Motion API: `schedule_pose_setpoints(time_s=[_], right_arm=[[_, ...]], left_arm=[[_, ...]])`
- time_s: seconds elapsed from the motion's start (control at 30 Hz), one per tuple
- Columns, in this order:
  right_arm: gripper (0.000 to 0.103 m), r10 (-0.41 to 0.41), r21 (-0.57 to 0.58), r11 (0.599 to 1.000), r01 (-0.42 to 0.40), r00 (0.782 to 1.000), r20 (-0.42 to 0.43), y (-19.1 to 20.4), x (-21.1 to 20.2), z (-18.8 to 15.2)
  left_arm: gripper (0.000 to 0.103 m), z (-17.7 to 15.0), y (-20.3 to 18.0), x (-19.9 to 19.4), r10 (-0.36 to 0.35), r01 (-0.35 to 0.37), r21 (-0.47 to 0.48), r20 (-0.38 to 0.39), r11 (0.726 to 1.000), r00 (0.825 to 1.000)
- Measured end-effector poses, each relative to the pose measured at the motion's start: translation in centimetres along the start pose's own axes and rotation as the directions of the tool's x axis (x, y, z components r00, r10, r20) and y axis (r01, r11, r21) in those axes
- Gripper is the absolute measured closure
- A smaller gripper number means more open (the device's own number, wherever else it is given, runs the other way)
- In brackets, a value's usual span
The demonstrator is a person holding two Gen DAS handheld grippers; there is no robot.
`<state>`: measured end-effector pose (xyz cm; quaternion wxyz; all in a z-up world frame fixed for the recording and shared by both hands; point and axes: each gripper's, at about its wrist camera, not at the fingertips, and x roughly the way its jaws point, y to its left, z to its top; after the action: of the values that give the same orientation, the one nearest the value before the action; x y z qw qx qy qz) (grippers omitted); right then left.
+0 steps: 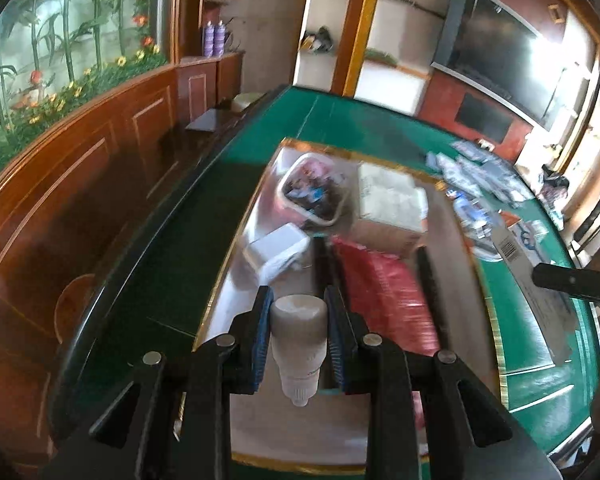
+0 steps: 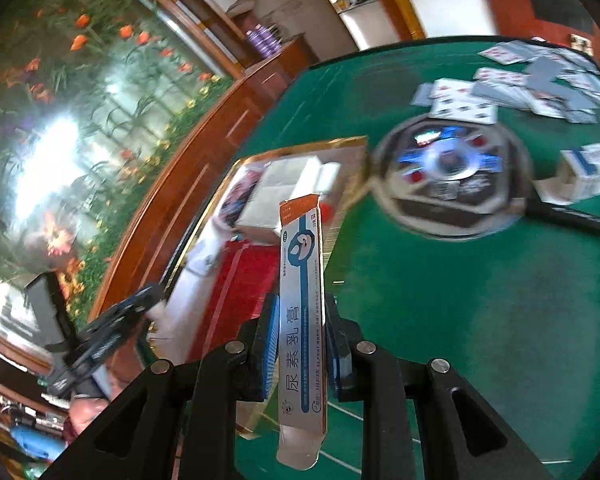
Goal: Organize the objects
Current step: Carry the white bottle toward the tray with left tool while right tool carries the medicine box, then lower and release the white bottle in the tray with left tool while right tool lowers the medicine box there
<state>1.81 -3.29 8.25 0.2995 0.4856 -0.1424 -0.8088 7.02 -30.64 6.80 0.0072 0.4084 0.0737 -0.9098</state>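
My left gripper point(image 1: 298, 300) is shut on a small white dropper bottle point(image 1: 299, 336), cap toward the camera, above a gold-rimmed shiny tray point(image 1: 320, 146). The tray holds a red packet point(image 1: 384, 292), a white box point(image 1: 278, 246), a clear tub of small items point(image 1: 314, 190) and a beige carton point(image 1: 392, 204). My right gripper point(image 2: 302, 304) is shut on a long, narrow white, blue and orange carton point(image 2: 303, 280), upright beside the tray point(image 2: 300, 150). In the right wrist view the left gripper point(image 2: 120, 318) is blurred at the left with the bottle point(image 2: 158, 314).
The tray lies on a green felt table point(image 2: 480, 300) with a round centre console point(image 2: 448, 172). Playing cards point(image 2: 540, 88) are spread at the far right, with a white and blue box point(image 2: 588, 172) and a black stick point(image 2: 572, 216) near them. Wooden panelling point(image 1: 80, 200) runs along the table's left.
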Motion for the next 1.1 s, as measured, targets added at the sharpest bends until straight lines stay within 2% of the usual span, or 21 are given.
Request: schedule_pose_setpoints(time_s=[0.1,0.37,0.63,0.7,0.8,0.83,0.87,1.03,1.1], right_arm=[[0.08,0.002,-0.023,1.0,-0.003,0.999,-0.043,1.9,2.7,0.1],[0.08,-0.049,-0.036,0.998,0.045,0.993,-0.111,3.5,7.8,0.2],[0.079,-0.104,-0.045,0.994,0.1,0.988,-0.114,3.1,9.1,0.3],[0.079,-0.134,-0.062,0.99,0.128,0.986,-0.103,3.3,8.9,0.4],[0.078,-0.16,-0.071,0.986,0.153,0.983,-0.094,3.3,8.8,0.3],[0.078,-0.177,-0.077,0.982,0.17,0.98,-0.091,3.3,8.8,0.2],[0.077,-0.188,-0.082,0.98,0.181,0.978,-0.089,3.2,8.7,0.1],[0.075,-0.219,-0.091,0.973,0.211,0.972,-0.085,3.2,8.5,-0.4],[0.074,-0.222,-0.08,0.973,0.216,0.971,-0.083,3.0,8.3,-0.5]], left_arm=[[0.078,-0.1,0.4,1.4,0.011,-0.011,0.002,-0.036,1.0,0.999],[0.078,0.4,1.3,4.3,0.059,-0.058,0.005,-0.107,0.998,0.993],[0.076,0.2,1.5,4.5,0.055,-0.057,-0.012,-0.098,0.998,0.994],[0.071,0.2,1.3,4.2,0.048,-0.05,-0.016,-0.087,0.999,0.995],[0.057,0.2,0.8,3.3,0.041,-0.041,-0.011,-0.06,0.999,0.997],[0.047,0.3,0.6,3.0,0.048,-0.048,-0.004,-0.046,0.999,0.998],[0.041,0.2,0.3,2.4,0.06,-0.06,0.007,-0.025,0.998,0.998],[0.027,0.3,-0.5,0.1,0.107,-0.108,0.031,0.045,0.994,0.993],[0.023,0.3,-0.5,-0.9,0.1,-0.101,0.018,0.063,0.995,0.993]])
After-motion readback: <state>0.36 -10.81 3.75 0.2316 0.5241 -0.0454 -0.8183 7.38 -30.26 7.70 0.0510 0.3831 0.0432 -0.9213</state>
